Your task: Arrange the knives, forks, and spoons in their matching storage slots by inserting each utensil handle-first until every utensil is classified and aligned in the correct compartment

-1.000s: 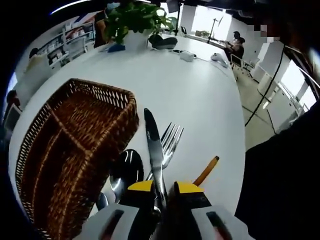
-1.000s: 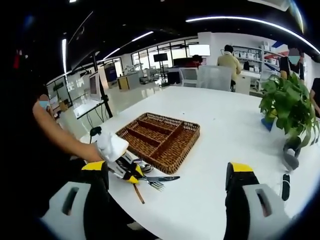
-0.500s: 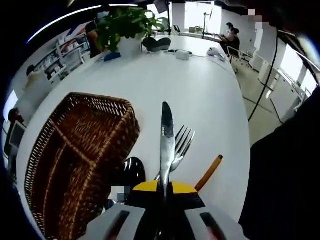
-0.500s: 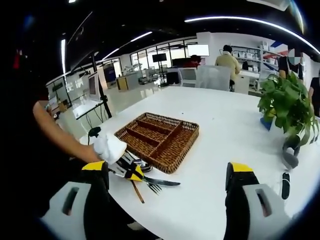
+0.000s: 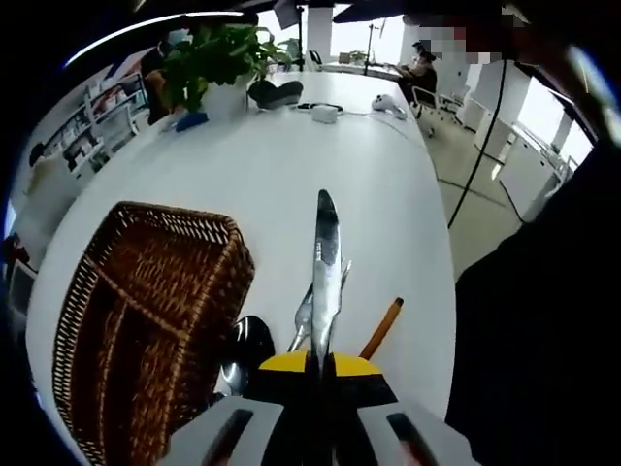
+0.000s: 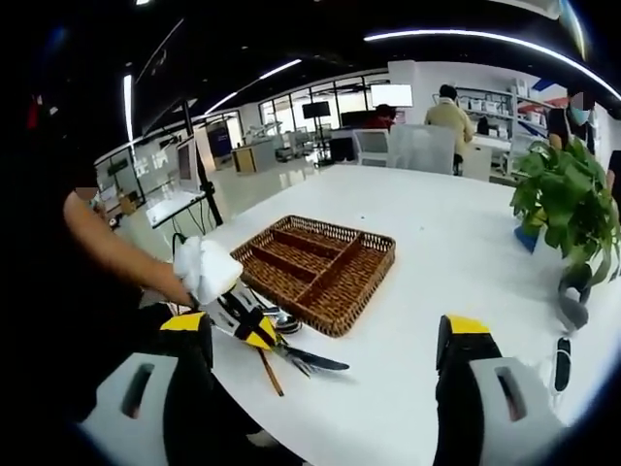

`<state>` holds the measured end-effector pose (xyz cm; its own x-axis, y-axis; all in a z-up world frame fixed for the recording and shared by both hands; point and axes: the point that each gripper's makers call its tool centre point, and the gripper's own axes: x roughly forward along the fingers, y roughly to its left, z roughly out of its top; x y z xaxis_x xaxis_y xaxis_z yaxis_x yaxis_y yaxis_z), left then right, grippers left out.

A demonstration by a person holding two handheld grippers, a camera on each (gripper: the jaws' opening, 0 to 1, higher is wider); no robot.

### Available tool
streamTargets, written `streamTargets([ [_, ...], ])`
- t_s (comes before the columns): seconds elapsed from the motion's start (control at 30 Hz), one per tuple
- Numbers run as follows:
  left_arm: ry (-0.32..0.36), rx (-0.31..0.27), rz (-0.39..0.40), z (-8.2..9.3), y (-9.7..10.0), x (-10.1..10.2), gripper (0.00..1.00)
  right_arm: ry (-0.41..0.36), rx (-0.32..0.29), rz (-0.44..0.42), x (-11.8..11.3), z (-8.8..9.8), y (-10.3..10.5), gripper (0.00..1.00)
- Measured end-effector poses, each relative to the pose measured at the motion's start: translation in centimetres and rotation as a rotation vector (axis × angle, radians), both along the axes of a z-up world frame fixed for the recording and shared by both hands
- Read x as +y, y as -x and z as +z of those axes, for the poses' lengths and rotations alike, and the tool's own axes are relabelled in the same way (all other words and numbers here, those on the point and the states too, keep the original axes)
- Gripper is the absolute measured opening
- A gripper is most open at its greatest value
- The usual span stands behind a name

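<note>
L gripper (image 5: 318, 364) jaws closed on knife (image 5: 325, 267), blade pointing up at frame centre, lifted over fork (image 5: 304, 316). Basket (image 5: 146, 320) at lower left, spoons (image 5: 245, 348) just beside it. R gripper (image 6: 330, 340) jaws wide apart, holding nothing; basket (image 6: 315, 269) mid-frame on table (image 6: 456, 252).

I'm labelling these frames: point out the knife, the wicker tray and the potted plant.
knife (image 5: 325, 262), left gripper view, mid-blade.
wicker tray (image 6: 361, 294), right gripper view, near wall.
potted plant (image 6: 563, 199), right gripper view, leaves.
</note>
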<state>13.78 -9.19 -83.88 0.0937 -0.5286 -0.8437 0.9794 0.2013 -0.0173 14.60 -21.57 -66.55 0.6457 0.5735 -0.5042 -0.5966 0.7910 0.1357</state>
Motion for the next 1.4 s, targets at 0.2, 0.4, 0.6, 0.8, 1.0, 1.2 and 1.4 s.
streamTargets([
  [0.2,-0.001,-0.013,-0.038,0.9,0.5,-0.2,0.03,0.019,0.008,0.034,0.7,-1.2,0.4,0.96],
  [0.4,-0.017,-0.032,-0.077,2.3,0.7,-0.2,0.03,0.035,0.022,0.044,0.6,-1.6,0.5,0.96],
  [0.6,-0.016,-0.034,-0.094,4.9,0.6,-0.4,0.03,0.028,0.013,0.050,0.9,-0.9,0.4,0.97],
  [0.8,-0.076,-0.026,-0.150,6.5,0.6,0.8,0.03,0.037,-0.001,0.064,1.2,-0.1,0.1,0.98],
  [1.0,-0.100,-0.034,-0.140,8.2,-0.3,2.8,0.03,0.044,-0.014,0.073,1.3,0.5,0.0,0.98],
  [1.2,-0.109,-0.025,-0.116,11.0,-0.7,4.5,0.03,0.049,-0.023,0.073,1.2,0.9,0.0,0.98],
  [1.4,-0.110,-0.045,-0.108,12.9,-1.0,5.9,0.03,0.049,-0.037,0.077,1.4,1.4,-0.1,0.98],
])
